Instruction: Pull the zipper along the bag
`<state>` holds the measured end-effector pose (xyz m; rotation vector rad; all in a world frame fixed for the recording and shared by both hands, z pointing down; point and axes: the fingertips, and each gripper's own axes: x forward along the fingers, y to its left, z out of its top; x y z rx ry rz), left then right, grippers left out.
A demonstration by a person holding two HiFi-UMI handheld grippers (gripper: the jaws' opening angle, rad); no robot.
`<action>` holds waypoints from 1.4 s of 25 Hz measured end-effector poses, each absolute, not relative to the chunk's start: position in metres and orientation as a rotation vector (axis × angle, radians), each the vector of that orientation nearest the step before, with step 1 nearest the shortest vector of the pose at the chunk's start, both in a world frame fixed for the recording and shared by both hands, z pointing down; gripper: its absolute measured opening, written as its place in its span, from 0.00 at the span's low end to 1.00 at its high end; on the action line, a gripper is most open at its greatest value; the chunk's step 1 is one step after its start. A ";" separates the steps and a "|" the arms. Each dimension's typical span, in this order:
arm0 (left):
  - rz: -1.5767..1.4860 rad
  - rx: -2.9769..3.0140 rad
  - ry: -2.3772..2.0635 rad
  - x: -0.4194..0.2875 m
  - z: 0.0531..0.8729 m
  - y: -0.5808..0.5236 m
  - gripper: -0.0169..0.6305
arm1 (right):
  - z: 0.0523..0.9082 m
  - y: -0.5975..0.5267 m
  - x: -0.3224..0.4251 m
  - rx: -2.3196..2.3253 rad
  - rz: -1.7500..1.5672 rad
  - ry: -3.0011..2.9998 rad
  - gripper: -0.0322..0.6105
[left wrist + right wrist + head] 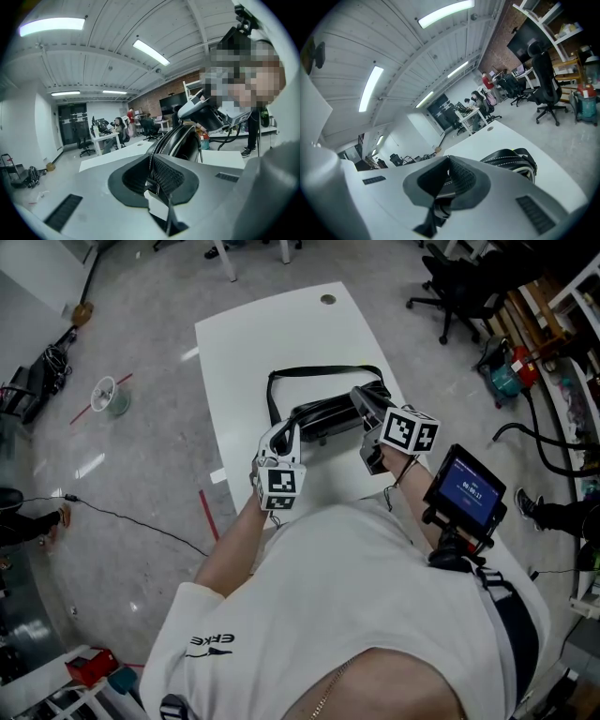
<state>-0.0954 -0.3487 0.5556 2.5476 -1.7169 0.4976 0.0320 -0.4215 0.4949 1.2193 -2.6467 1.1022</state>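
Left claw [285, 434] pinching bag [326, 417], right claw [363, 401] likewise

White table [281, 334], grey floor [141, 474], office chair [459, 292]

I have the black, rounded leather-look bag [328, 416] with pale stitching lying lengthwise across the white table [253, 343]. Its long black strap [323, 369] is looped flat behind it. The zipper [162, 142] runs along the top ridge and looks closed where I can see it. My left claw [286, 434] is clamped on the bag's left end, and my right claw [362, 405] on its right part.
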 end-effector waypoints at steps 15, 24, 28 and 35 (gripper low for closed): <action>0.747 2.696 -1.525 -0.070 0.589 -0.338 0.12 | 0.503 -0.425 0.042 1.246 1.057 -2.599 0.07; 0.749 2.703 -1.532 -0.062 0.589 -0.341 0.11 | 0.501 -0.419 0.030 1.201 0.981 -2.587 0.07; 0.747 2.710 -1.522 -0.057 0.589 -0.343 0.11 | 0.502 -0.416 0.022 1.166 0.978 -2.593 0.07; 0.735 2.712 -1.522 -0.051 0.590 -0.345 0.11 | 0.506 -0.416 0.022 1.163 0.946 -2.581 0.07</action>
